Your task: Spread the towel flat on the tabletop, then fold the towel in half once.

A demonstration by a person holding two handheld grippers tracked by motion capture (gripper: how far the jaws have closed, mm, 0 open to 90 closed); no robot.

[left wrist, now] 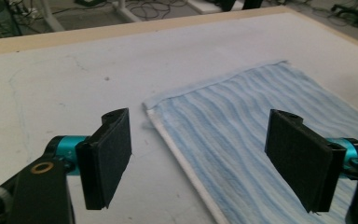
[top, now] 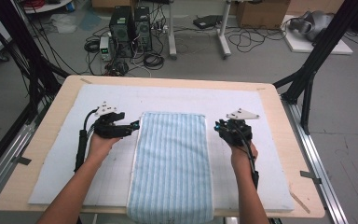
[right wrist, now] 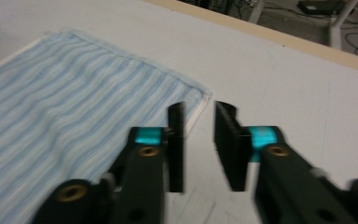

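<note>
A light blue striped towel [top: 172, 163] lies flat along the middle of the white mat [top: 51, 163], its near end hanging over the table's front edge. My left gripper [top: 133, 126] hovers at the towel's far left corner, wide open and holding nothing. In the left gripper view the towel [left wrist: 261, 107] and its white hem run between the spread jaws of the left gripper [left wrist: 200, 116]. My right gripper [top: 220, 127] sits just off the towel's far right corner. In the right gripper view, the right gripper [right wrist: 199, 112] is open by a narrow gap, with the corner of the towel [right wrist: 65, 107] just beyond its fingertips.
The wooden table [top: 279, 107] carries the mat, with bare strips around it. Behind the table, computer towers [top: 130, 28] and tangled cables sit on the floor. Black frame struts [top: 317, 56] rise at both far corners. A cardboard box [top: 261, 11] stands at the back.
</note>
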